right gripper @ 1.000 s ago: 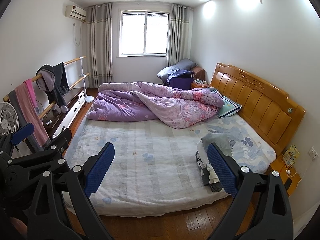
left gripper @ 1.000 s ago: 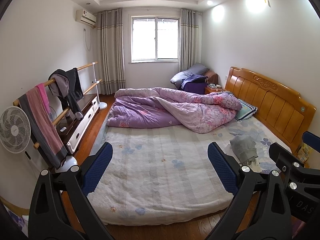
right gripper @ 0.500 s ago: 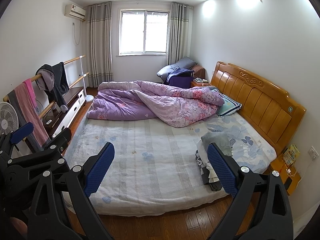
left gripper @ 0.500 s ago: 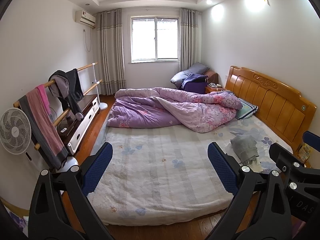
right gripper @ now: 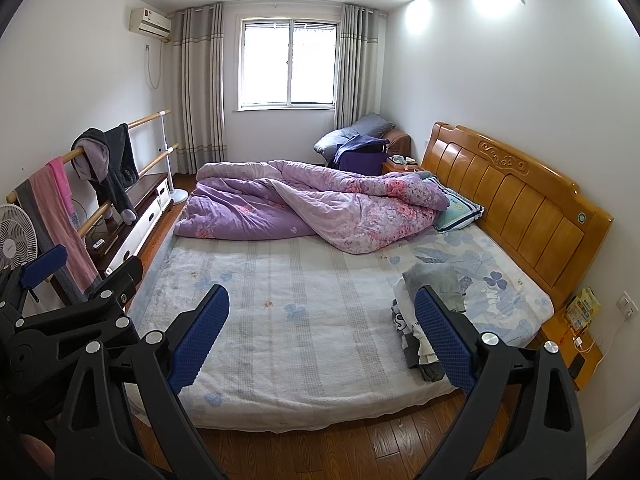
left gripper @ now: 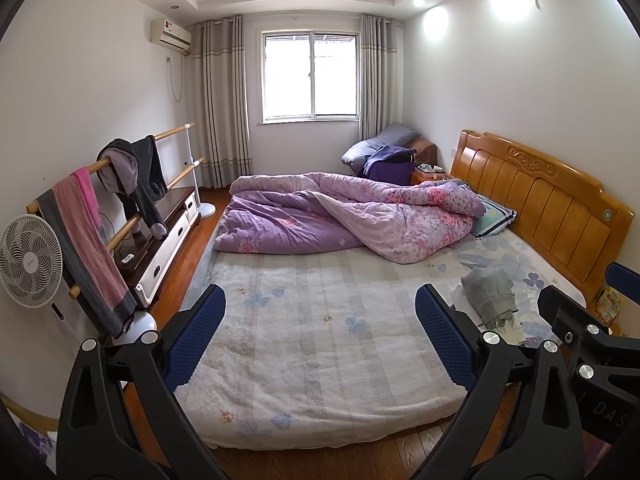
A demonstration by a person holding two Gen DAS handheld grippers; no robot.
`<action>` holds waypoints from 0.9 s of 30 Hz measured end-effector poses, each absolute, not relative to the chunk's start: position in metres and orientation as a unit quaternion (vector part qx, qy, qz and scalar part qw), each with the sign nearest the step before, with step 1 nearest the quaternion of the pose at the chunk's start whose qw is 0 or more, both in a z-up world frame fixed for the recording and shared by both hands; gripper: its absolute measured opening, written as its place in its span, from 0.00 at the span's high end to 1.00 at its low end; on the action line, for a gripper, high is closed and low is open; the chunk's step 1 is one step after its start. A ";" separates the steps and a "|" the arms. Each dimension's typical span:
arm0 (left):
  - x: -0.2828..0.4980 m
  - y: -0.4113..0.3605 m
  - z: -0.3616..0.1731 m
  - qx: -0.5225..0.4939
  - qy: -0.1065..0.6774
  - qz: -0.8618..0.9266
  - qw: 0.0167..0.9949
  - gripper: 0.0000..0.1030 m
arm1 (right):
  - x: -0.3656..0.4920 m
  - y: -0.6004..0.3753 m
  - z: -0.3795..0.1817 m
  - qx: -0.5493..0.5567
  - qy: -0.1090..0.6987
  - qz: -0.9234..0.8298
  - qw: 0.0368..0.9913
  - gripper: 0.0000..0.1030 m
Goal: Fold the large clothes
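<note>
Compared over the last second: almost no change. Both views drift very slightly; the room holds the same framing, so I read this as hovering at the foot of the bed, no approach begun.

Wide bed with pale floral sheet (left gripper: 304,332): fills the centre of both views, its near half bare. That is my likely folding surface.

Rumpled purple floral quilt (left gripper: 344,216): bunched across the far half, at 12 o'clock from me. Unmoved.

Wooden rail rack with hung garments (left gripper: 120,184): at 9 o'clock, carrying a pink-and-grey towel and a dark hooded jacket. Unmoved.

Small pile of clothes topped by a folded grey garment (right gripper: 434,280): at 3 o'clock on the bed, near the headboard side, partly hidden behind my right finger in the right view. Same shape as a second ago. Whether it is finished work or stock to fold, I cannot tell.

Left gripper (left gripper: 320,340): blue-padded fingers wide apart, holding nothing.

Right gripper (right gripper: 322,338): fingers also wide apart, empty; visible at the left view's right edge too.

Judgement: nothing is in hand, so no fold is under way. Next move calls for picking a large garment, probably from the pile or the rack, and spreading it on the bare sheet.
</note>
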State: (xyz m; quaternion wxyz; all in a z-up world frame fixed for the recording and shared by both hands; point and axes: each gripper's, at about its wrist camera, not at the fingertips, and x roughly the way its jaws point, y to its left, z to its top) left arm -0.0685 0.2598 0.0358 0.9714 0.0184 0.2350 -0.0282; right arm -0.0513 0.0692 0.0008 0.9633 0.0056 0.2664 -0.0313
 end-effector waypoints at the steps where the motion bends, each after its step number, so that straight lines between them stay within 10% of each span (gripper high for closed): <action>1: -0.070 0.260 0.035 0.019 0.235 -0.028 0.971 0.07 | -0.050 0.069 0.001 0.005 0.266 -0.031 0.963 0.12; 27: -0.065 0.270 0.037 0.019 0.237 -0.031 0.971 0.07 | -0.051 0.068 0.000 0.008 0.270 -0.029 0.962 0.12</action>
